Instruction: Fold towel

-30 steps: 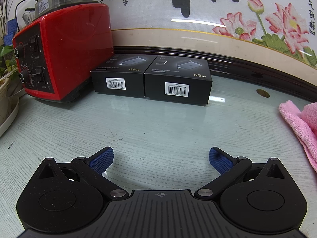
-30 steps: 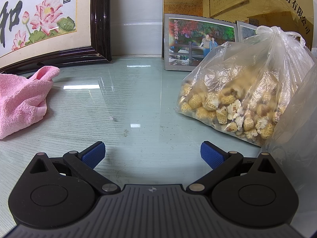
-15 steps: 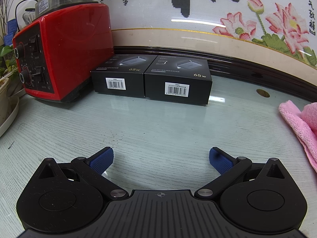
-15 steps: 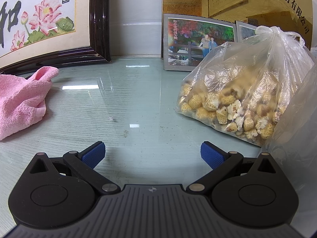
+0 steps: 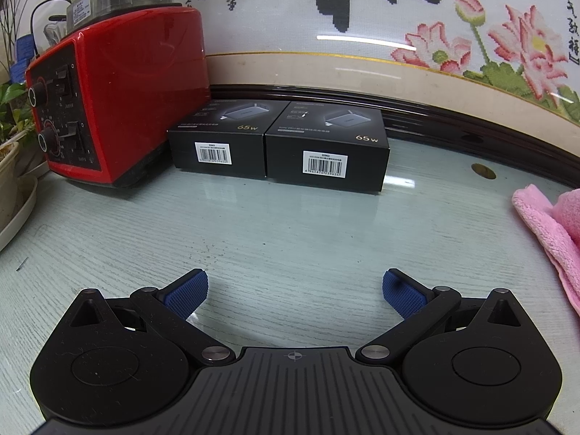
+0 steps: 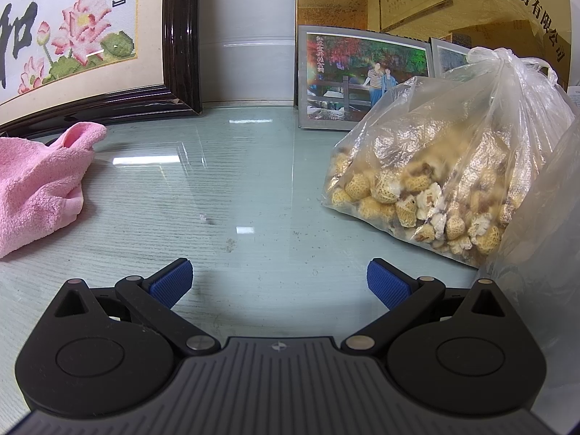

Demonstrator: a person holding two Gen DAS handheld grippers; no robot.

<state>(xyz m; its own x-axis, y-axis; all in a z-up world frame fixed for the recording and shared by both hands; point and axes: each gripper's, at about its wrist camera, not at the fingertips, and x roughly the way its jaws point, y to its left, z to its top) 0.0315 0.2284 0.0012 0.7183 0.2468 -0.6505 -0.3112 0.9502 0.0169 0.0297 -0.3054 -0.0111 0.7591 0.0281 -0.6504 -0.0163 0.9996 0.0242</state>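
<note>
towel (image 6: pixel 36 181) left, bag (image 6: pixel 435 166) right, on table (image 6: pixel 232 188)

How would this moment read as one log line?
left tongs open, empty | right tongs open, empty | towel crumpled between them, untouched

Pink fluffy towel (image 6: pixel 34 185), crumpled, left edge of frame. Blue bumpy fingertips (image 5: pixel 186 291) on black left gripper (image 5: pixel 294 291); same blue on black right gripper (image 6: pixel 279 284). Red blender base (image 5: pixel 116 94), upper left, black knobs. Two black boxes (image 5: pixel 279 148), white barcode stickers. Pale green glass table (image 5: pixel 290 224). Pink flowers, green leaves, black letters on white stitched picture (image 5: pixel 398 11), dark brown frame. Clear bag (image 6: pixel 446 166) of yellow-white netted lumps, right side.
</note>
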